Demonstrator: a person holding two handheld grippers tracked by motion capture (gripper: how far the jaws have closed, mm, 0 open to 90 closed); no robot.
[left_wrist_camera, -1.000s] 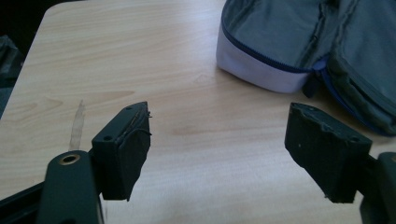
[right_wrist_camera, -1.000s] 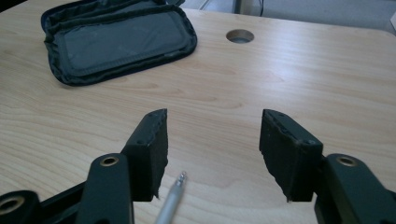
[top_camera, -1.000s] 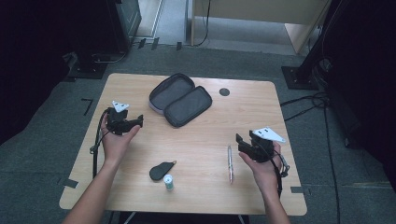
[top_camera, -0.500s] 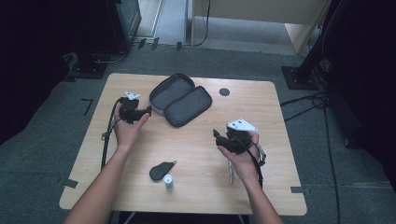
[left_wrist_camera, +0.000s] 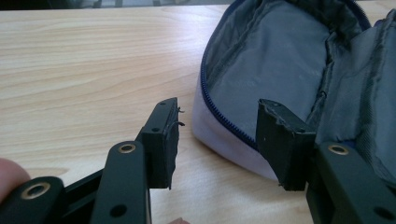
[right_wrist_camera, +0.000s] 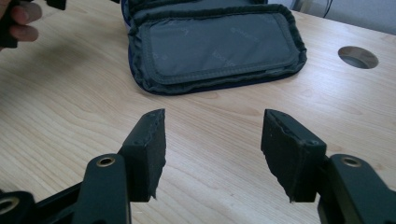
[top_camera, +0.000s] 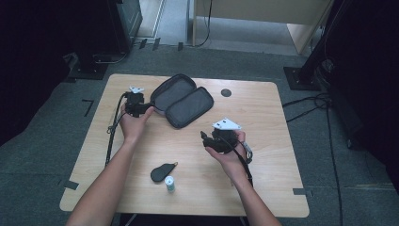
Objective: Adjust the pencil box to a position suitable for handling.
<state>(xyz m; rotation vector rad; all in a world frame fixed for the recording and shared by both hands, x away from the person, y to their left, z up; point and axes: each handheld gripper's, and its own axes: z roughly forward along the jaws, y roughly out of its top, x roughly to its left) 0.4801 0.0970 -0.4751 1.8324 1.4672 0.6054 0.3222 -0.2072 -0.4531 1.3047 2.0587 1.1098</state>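
Open zip case [top_camera: 182, 100] lying flat on the table [top_camera: 263, 183], both halves spread, lining up, ready for filling or for a pull on the rim. Left gripper [left_wrist_camera: 217, 135] straddling the near rim of the case, jaws just closing yet not pressing: cloth edge between the pads [left_wrist_camera: 164, 140], apparently for a steadying pinch. Right gripper [right_wrist_camera: 212, 149] spread, nothing between, case ahead and apart. Behind it, toward the person: small dark pouch [top_camera: 163, 171] and little bottle [top_camera: 169, 183], untouched.
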